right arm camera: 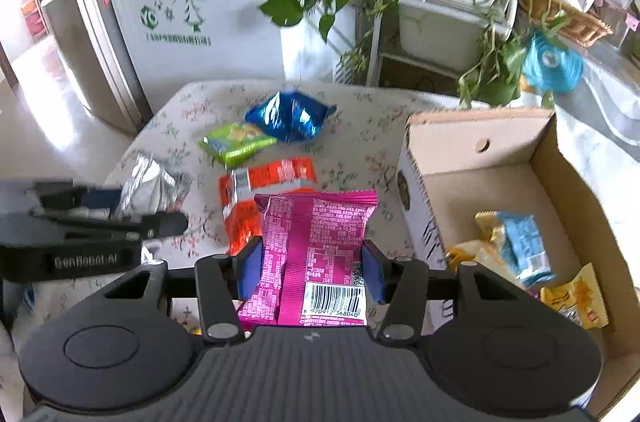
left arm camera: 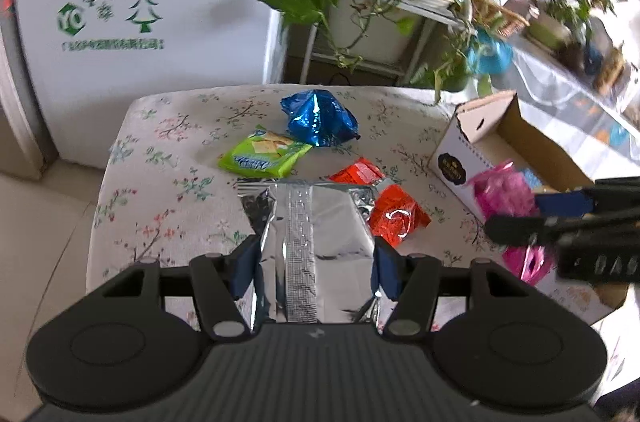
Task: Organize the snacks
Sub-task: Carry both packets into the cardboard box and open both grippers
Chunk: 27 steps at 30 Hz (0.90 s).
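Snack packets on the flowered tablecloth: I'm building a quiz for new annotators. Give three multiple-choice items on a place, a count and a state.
1. The shiny blue foil packet lies: A in the box; B on the tablecloth; C on the floor.
2. Loose packets on the cloth: A one; B three; C six.
3. The right gripper is: A empty; B shut on the pink foil packet; C shut on a leaf.

B, it lies beyond the green wrapped packet. B, blue, green and the orange plastic packet. B, blue pads pinch its sides.
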### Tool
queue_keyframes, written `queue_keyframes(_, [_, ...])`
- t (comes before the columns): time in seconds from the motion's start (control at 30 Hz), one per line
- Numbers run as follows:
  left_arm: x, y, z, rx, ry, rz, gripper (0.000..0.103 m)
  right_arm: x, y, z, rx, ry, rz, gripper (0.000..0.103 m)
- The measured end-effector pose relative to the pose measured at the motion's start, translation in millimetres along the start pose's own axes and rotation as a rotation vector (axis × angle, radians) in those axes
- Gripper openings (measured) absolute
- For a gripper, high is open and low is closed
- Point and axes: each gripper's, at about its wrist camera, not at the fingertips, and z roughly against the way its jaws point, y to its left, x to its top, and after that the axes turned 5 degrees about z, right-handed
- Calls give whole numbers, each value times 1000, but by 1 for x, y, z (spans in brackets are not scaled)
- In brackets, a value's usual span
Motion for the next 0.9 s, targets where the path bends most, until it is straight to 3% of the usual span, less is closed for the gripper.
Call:
queue_keyframes(0.4, [-14, -17, 8, -23, -1, 133, 59, 13, -34, 30, -9, -102, -96, 58])
queue_keyframes(0.9, [25, -98, 7, -150, -52, 113, 59, 15, -95, 70, -45, -225, -273, 58])
